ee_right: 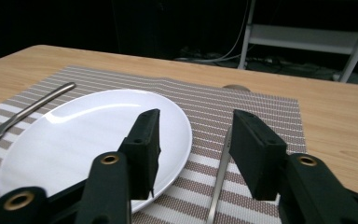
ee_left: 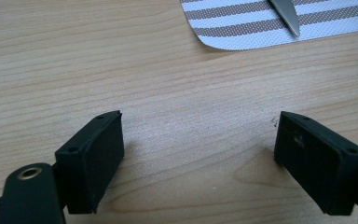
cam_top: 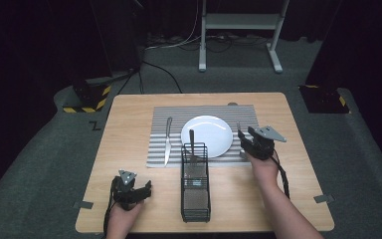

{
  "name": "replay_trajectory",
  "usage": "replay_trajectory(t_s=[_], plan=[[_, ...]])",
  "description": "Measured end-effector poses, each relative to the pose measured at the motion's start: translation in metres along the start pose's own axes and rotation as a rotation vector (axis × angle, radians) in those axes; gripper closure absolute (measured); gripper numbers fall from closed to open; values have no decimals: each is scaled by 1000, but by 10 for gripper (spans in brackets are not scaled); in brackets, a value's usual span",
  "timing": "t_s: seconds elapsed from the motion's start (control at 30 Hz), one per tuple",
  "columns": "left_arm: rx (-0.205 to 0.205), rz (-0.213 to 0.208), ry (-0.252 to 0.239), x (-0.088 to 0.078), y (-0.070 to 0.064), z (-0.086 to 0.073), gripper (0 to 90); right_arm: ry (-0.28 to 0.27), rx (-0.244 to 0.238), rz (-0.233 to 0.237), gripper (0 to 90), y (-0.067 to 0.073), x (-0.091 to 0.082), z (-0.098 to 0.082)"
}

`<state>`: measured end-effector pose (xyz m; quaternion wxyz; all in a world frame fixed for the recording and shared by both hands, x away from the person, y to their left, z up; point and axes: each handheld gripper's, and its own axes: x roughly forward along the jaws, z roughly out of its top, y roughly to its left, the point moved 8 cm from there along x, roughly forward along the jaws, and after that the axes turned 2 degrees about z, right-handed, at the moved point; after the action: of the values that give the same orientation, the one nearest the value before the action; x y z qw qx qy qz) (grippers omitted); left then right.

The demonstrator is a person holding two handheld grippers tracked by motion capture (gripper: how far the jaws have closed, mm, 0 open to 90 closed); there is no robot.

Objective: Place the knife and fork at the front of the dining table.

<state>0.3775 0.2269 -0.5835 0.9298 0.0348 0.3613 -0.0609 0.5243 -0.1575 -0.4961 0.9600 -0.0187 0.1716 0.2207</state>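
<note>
Left tongs (cam_top: pixel 138 191) spread, empty, over bare bench (ee_left: pixel 168 93); knife (cam_top: pixel 167 141) ahead on the striped mat (cam_top: pixel 164 149). Right tongs (ee_right: pixel 193 147) spread, a thin metal utensil (ee_right: pixel 219 177) between the jaws, plate (ee_right: pixel 74 135) just left. Likely light, stiff, slippery; pinch mid-handle.

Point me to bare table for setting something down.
Free: the wood left of the placemat, the strip right of it, and the near corner right of the wire basket. Crowded: the mat, with knife, plate and right tongs.
</note>
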Motion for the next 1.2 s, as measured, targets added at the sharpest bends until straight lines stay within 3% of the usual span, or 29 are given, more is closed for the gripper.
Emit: replay_trajectory(t_s=[0.33,0.5,0.7,0.9,1.2], plan=[[1,0,-1,0,0,0,158,-63,25,85,422,22,-35,-1],[1,0,0,0,0,0,157,-111,40,104,376,33,-49,6],[1,0,0,0,0,0,157,-166,17,161,378,64,-62,19],[3,-5,3,0,-1,0,151,-199,-12,220,398,97,-66,31],[3,-5,3,0,-1,0,148,-225,-25,274,456,126,-61,45]])
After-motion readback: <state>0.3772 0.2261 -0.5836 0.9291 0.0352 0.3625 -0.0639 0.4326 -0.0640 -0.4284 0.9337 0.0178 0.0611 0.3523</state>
